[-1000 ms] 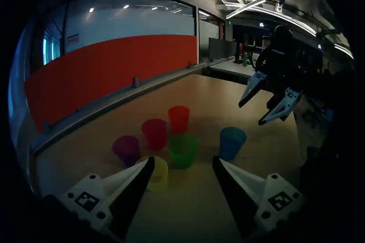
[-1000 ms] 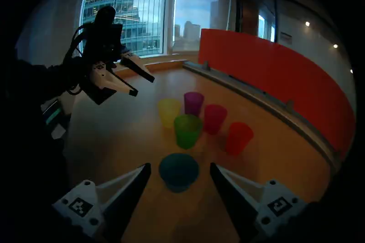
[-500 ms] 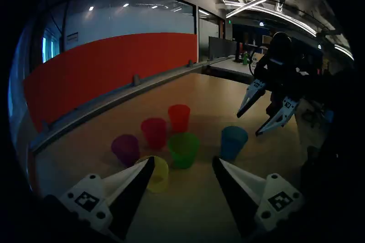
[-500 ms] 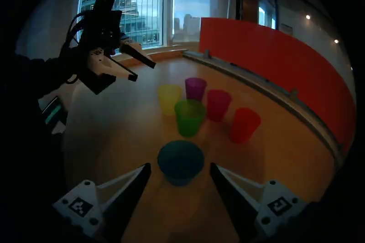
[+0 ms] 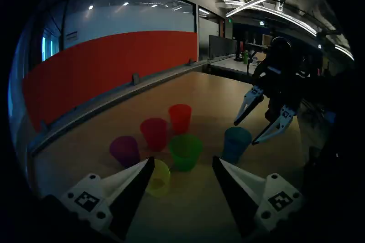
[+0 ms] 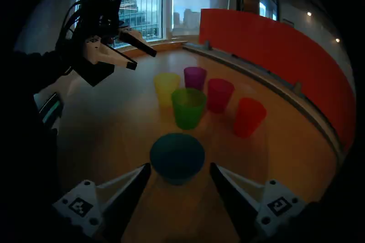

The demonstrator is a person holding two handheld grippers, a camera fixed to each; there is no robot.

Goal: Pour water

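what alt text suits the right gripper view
The open right gripper points at a blue cup just ahead of its fingertips on a wooden table. Beyond stand a green cup, yellow cup, purple cup, pink cup and red cup; the open left gripper hovers at upper left.

A wooden bench (image 5: 205, 92) fills a dim office. In the left gripper view a red partition (image 5: 114, 60) stands at 10 o'clock with glass (image 5: 127, 15) above it; light strips (image 5: 248, 6) glow at 1 o'clock. In the right gripper view, windows (image 6: 141, 10) at 12 o'clock show towers and daylight
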